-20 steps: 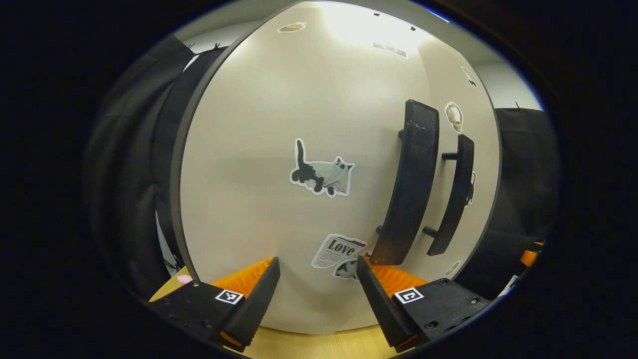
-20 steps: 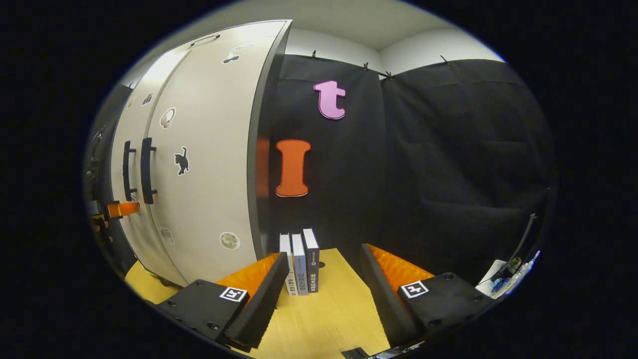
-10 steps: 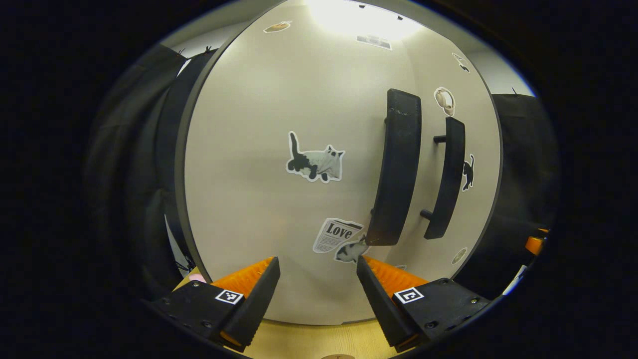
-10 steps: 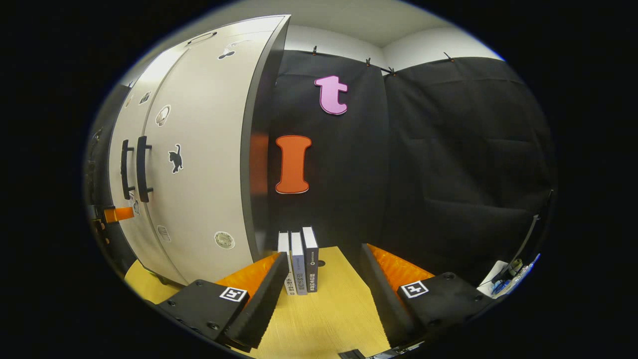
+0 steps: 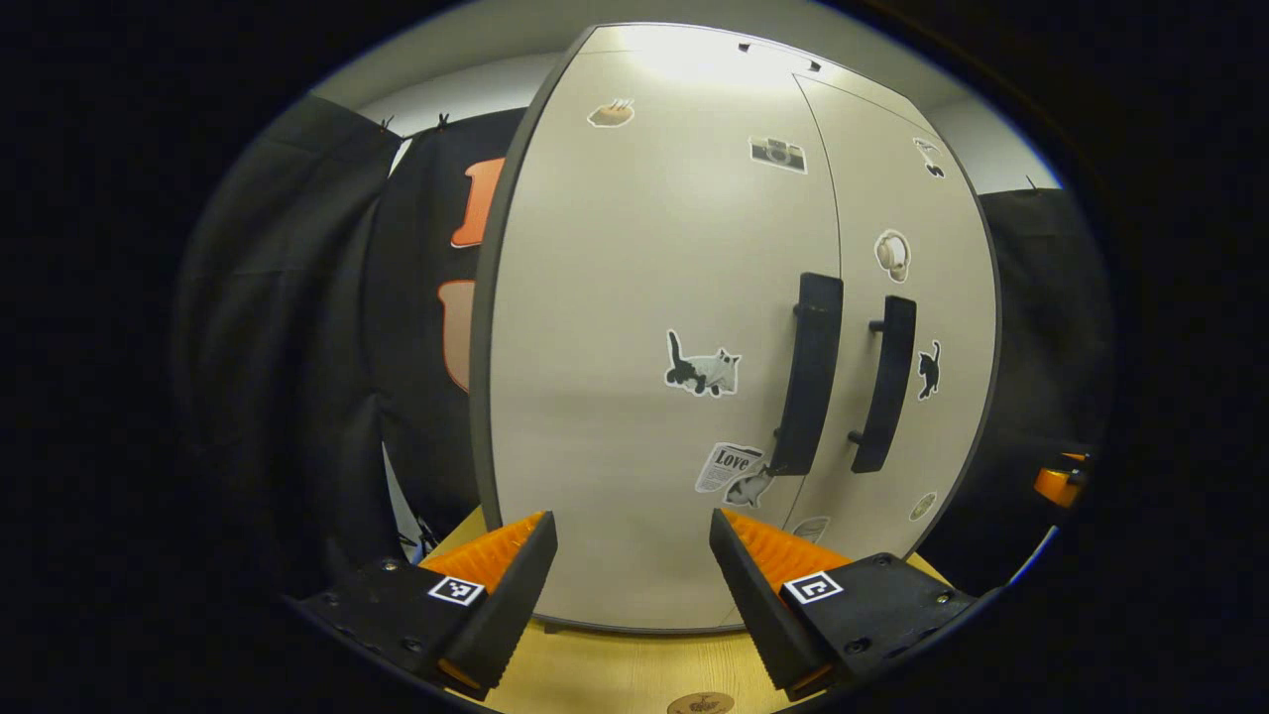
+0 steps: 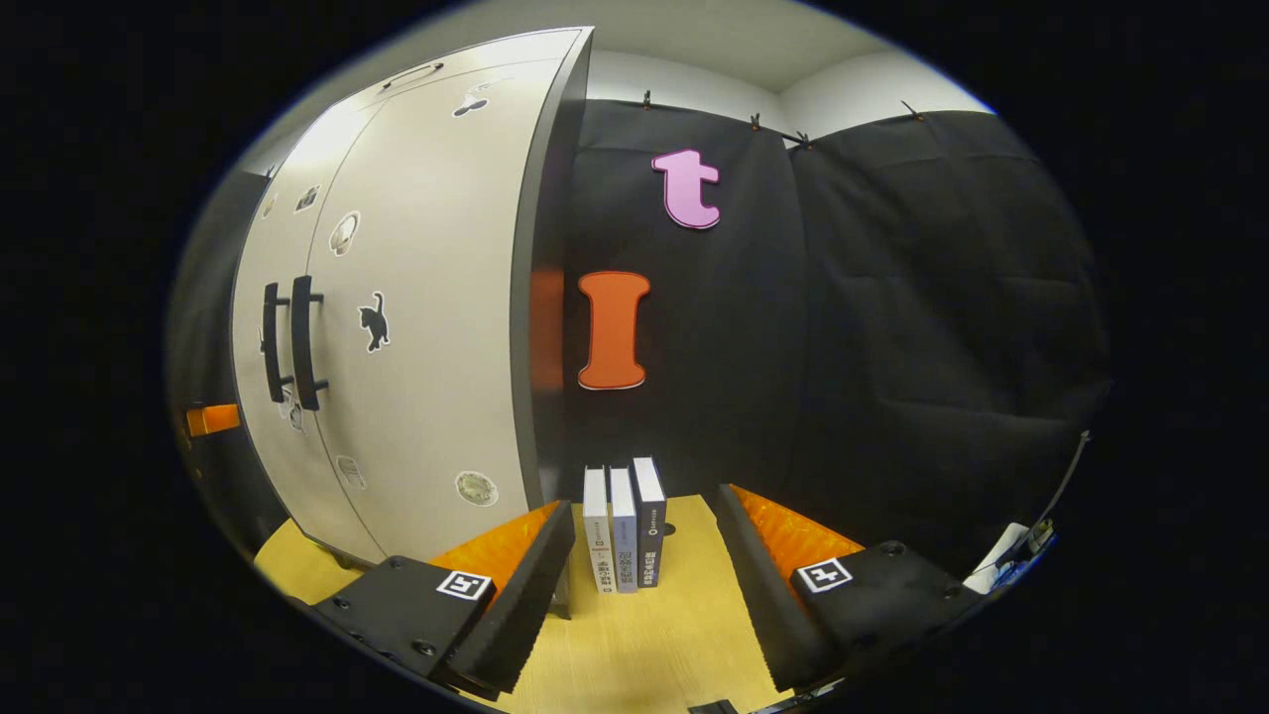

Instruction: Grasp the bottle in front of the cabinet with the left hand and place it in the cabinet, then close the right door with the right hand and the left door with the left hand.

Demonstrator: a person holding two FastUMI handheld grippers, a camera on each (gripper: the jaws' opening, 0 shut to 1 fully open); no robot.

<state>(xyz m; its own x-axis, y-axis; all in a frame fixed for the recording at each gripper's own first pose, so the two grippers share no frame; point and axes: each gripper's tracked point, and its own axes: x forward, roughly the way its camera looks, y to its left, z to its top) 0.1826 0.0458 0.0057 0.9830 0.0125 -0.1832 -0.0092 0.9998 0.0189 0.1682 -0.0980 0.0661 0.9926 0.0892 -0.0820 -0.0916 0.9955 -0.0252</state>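
Note:
The white cabinet [image 5: 615, 327] stands with both doors shut, their two black handles side by side: the left door's handle [image 5: 811, 372] and the right door's handle [image 5: 884, 385]. Stickers dot both doors. My left gripper [image 5: 633, 555] is open and holds nothing, facing the left door from a short way back. In the right gripper view the same cabinet [image 6: 436, 327] sits at the left, its handles [image 6: 288, 342] far left. My right gripper [image 6: 642, 550] is open and holds nothing, pointing at the books beside the cabinet. The bottle is hidden behind the shut doors.
Three upright books [image 6: 625, 535] stand on the wooden table [image 6: 634, 645] just right of the cabinet's side. An orange part of the other gripper [image 6: 210, 419] peeks in at the far left, and one [image 5: 1057, 484] shows at the far right of the left gripper view.
My left gripper has drawn back from the left door, so the whole cabinet front now shows. The right gripper has shifted only slightly.

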